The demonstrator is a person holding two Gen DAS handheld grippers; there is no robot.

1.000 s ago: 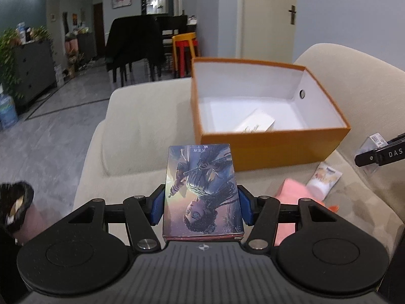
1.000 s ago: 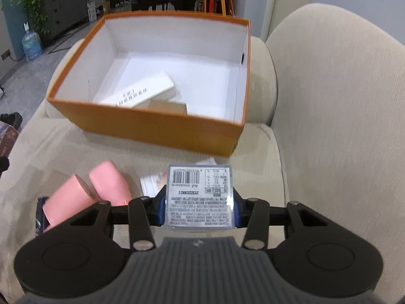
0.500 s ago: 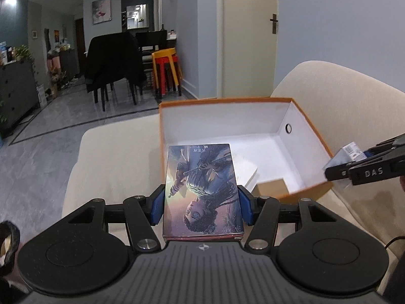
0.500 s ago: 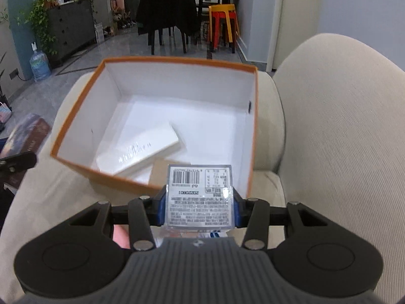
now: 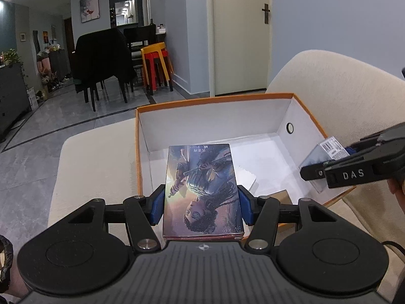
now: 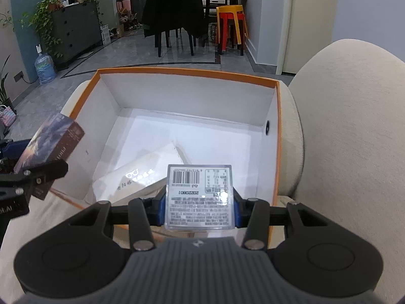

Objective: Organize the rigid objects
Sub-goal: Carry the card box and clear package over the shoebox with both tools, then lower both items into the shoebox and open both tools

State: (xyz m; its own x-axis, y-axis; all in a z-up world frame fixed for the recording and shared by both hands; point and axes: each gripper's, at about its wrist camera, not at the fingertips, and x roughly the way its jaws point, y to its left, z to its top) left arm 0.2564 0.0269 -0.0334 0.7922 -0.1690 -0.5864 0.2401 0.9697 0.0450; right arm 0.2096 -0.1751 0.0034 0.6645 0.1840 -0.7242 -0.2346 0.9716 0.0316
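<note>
Cardboard walls with an orange rim enclose the open box (image 6: 277, 131), which sits on a beige sofa (image 6: 354, 126) beside the backrest. Its white floor is bare across the far half and the right side; a white carton (image 6: 141, 174) lies at the near left with a small brown box (image 5: 281, 196) beside it. The left gripper (image 5: 201, 202) has its fingers (image 5: 157, 206) clamped on the sides of a picture-covered book (image 5: 202, 190), held over the box's near left corner. The right gripper (image 6: 199, 209) grips a small clear case with a barcode label (image 6: 199, 197) between narrow-set fingers, over the near rim toward the right wall. Both held things hang above the rim and apart from each other. A second ago both grippers were back over the sofa seat, short of the box, with pink items and a packet showing below; these are now out of view, and the box interior fills both views.
</note>
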